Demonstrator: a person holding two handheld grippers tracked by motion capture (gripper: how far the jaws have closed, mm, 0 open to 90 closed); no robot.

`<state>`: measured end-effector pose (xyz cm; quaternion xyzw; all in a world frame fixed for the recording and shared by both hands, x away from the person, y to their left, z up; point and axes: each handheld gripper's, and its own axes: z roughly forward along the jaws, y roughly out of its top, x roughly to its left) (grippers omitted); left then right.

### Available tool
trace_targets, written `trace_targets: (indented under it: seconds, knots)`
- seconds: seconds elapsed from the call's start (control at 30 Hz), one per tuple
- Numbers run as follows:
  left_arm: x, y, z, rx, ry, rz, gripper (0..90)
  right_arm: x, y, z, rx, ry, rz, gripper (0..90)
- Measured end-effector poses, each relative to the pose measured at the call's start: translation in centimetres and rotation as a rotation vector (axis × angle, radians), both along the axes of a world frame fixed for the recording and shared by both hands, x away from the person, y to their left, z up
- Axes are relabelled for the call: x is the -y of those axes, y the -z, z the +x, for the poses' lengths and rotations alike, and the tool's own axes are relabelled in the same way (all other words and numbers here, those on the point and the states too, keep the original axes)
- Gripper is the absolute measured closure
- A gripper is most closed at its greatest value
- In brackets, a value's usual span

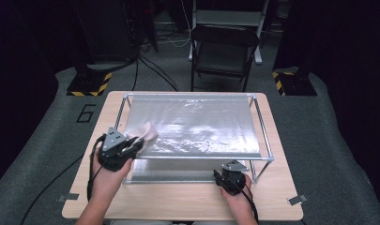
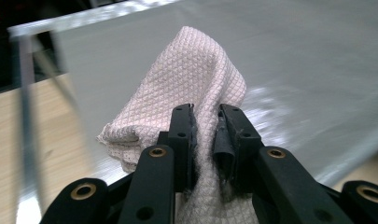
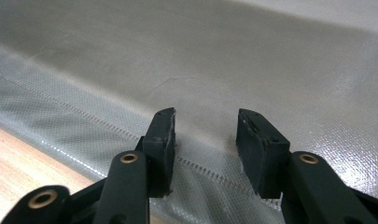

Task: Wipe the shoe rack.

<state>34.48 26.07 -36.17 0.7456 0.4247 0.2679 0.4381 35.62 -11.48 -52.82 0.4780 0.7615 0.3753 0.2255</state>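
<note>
A pale pink waffle-weave cloth (image 2: 196,88) sits pinched between the jaws of the left gripper (image 2: 206,122), bunched into a peak that rises beyond the jaw tips and spills out toward nine o'clock in the left gripper view. In the high view the cloth (image 1: 143,131) lies on the near-left part of a silvery sheet (image 1: 197,124), at about eight o'clock from the sheet's middle, with the left gripper (image 1: 131,146) just behind it and the person's left hand (image 1: 111,174) wrapped around the gripper body. The jaws stand narrow, clamped on the fabric.

The sheet is stretched over a metal frame (image 1: 262,127) that stands on a wooden table (image 1: 281,197). The sheet's surface is blotchy and reflective toward the middle.

At about five o'clock from the sheet's centre, the right gripper (image 1: 224,174) rests at the frame's near edge, held by the right hand (image 1: 238,194). In the right gripper view its jaws (image 3: 204,135) stand moderately apart, pressing on nothing; the lower layer of the silvery sheet (image 3: 224,70), with a stitched seam, lies just beyond them.

Past the table, at twelve o'clock, a dark folding chair (image 1: 224,49) stands on the grey floor.
</note>
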Motion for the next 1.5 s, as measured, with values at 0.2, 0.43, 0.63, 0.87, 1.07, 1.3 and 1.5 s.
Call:
trace_targets:
  seconds: [0.2, 0.43, 0.63, 0.87, 1.07, 1.3, 1.5]
  knots:
    - [-1.6, 0.3, -0.2, -0.002, -0.050, -0.041, 75.2, 0.0, 0.0, 0.0, 0.003, 0.003, -0.001, 56.9]
    - [1.4, 0.2, -0.2, 0.009, 0.025, -0.007, 75.1, 0.0, 0.0, 0.0, 0.009, 0.012, -0.010, 56.9]
    - [0.7, 0.0, -0.3, 0.021, 0.004, 0.041, 75.2, -0.3, -0.1, -0.2, -0.016, 0.011, 0.031, 56.4]
    - [-0.7, -0.1, -0.2, -0.001, -0.057, 0.025, 75.2, -0.8, -0.1, -0.2, 0.006, -0.016, 0.015, 56.0]
    - [2.0, 0.0, 0.0, -0.023, 0.055, -0.030, 74.9, -0.8, 0.0, -0.1, 0.002, -0.021, 0.019, 56.0]
    - [1.7, -0.2, 0.2, -0.003, 0.022, 0.037, 75.3, -0.9, 0.0, -0.1, -0.006, -0.022, 0.029, 55.9]
    - [0.1, -0.1, 0.4, -0.014, -0.063, 0.007, 75.3, -0.8, 0.0, -0.1, 0.001, -0.022, 0.020, 55.9]
